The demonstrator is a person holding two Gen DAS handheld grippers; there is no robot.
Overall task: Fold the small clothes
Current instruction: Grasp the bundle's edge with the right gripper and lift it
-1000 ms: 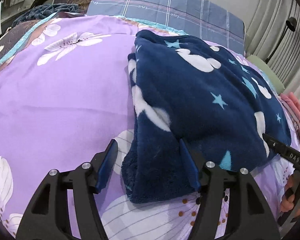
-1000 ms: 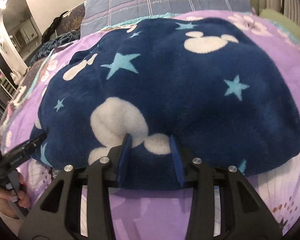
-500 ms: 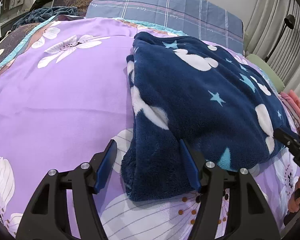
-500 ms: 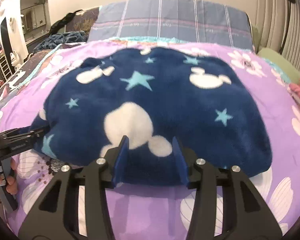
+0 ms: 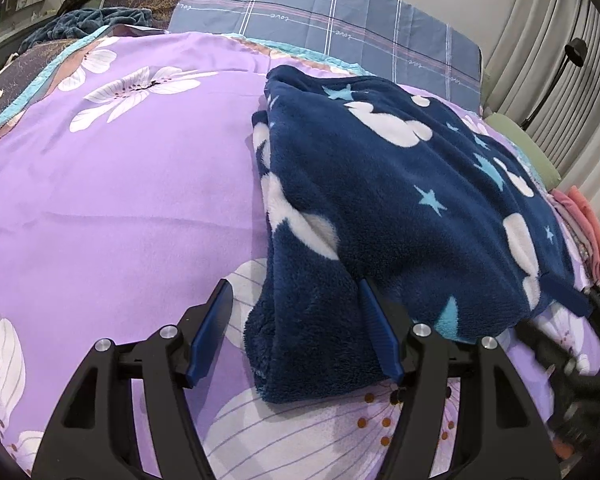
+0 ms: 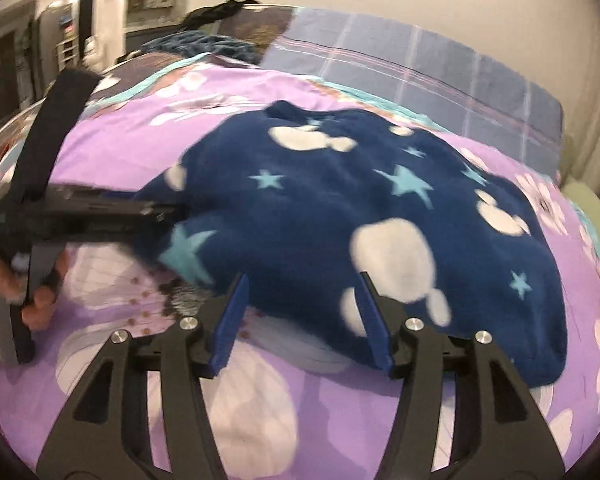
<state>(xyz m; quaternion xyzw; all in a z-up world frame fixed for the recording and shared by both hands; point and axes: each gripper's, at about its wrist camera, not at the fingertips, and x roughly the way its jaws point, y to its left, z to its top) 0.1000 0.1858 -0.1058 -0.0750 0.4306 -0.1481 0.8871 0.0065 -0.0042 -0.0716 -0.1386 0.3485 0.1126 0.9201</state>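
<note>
lying folded into a thick bundle on the purple bedspread, the navy fleece garment looks almost done. the left gripper stands apart around the garment's near corner, not pressing. the right gripper has just been opening at the garment's near edge, fleece between its jaws but not pinched. i judge only tidying or putting aside is left.

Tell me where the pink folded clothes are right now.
In the left wrist view, the pink folded clothes sit at the far right edge of the purple floral bedspread, just beyond the navy fleece garment.
</note>
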